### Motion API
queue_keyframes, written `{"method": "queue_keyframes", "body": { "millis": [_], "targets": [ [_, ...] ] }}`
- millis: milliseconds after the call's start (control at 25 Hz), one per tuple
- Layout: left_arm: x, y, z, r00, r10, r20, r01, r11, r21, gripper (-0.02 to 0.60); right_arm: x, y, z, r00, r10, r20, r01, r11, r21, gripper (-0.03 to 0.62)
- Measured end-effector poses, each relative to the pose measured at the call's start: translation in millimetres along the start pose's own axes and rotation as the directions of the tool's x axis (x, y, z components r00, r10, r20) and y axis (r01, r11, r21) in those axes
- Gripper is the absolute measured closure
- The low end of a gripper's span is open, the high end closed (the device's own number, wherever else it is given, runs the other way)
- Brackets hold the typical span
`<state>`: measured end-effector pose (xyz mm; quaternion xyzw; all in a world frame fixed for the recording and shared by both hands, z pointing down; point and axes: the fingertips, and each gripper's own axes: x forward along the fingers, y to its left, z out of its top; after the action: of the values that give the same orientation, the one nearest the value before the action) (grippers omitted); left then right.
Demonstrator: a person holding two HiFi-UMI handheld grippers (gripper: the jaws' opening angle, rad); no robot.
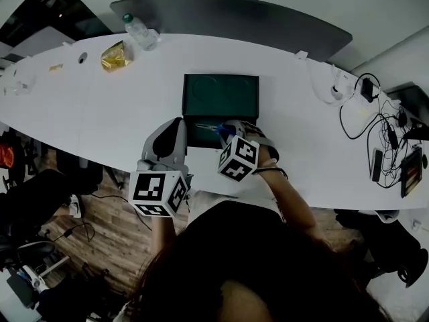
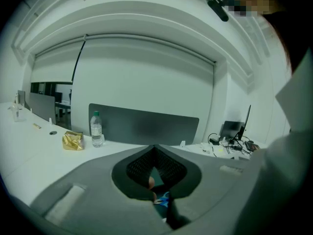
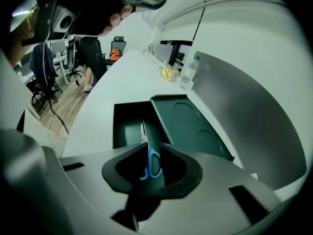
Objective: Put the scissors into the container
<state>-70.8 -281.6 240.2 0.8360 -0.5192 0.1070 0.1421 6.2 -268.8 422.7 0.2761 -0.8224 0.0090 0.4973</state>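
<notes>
The dark green container [image 1: 190, 131] lies open on the white table, its lid [image 1: 221, 94] folded back behind it. The scissors [image 1: 216, 128] have blue handles, and my right gripper [image 1: 231, 131] is shut on them, blades pointing out over the container's tray. In the right gripper view the blue handles [image 3: 150, 163] sit between the jaws and the grey blade reaches over the tray [image 3: 126, 126]. My left gripper [image 1: 179, 125] hovers at the container's left edge, jaws shut and holding nothing. In the left gripper view, its tips [image 2: 155, 148] meet, with a bit of the blue handle [image 2: 164, 198] showing below.
A water bottle [image 1: 141, 32] and a gold packet [image 1: 115, 56] stand at the table's far left. Cables and small devices [image 1: 385, 139] crowd the right end, beside a white object [image 1: 335, 89]. A dark partition [image 1: 234, 15] runs along the far edge.
</notes>
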Motion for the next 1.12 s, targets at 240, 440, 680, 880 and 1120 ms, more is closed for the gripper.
{"method": "queue_keyframes", "body": {
  "millis": [240,440,680,880,1120],
  "targets": [
    [-21,-6,3,1.0,-0.011,0.029,0.01,1.0,0.024,0.571,-26,-5,14,0.994,-0.068,0.089,0.056,0.99,0.132,0.531],
    [-37,-12,8,0.998,-0.028,0.047,0.026,0.999,0.039,0.571,-52,-12,22,0.978,-0.143,0.151,0.105,0.967,0.23,0.557],
    [-56,-23,15,0.996,-0.057,0.071,0.053,0.997,0.06,0.571,-90,-17,34,0.936,-0.247,0.251,0.15,0.925,0.349,0.583],
    [-73,-31,18,0.994,-0.081,0.077,0.075,0.994,0.078,0.571,-120,-13,44,0.895,-0.314,0.316,0.176,0.901,0.396,0.585],
    [-95,-43,20,0.99,-0.11,0.092,0.101,0.99,0.099,0.57,-161,-6,54,0.839,-0.408,0.36,0.249,0.876,0.413,0.585]
  ]
}}
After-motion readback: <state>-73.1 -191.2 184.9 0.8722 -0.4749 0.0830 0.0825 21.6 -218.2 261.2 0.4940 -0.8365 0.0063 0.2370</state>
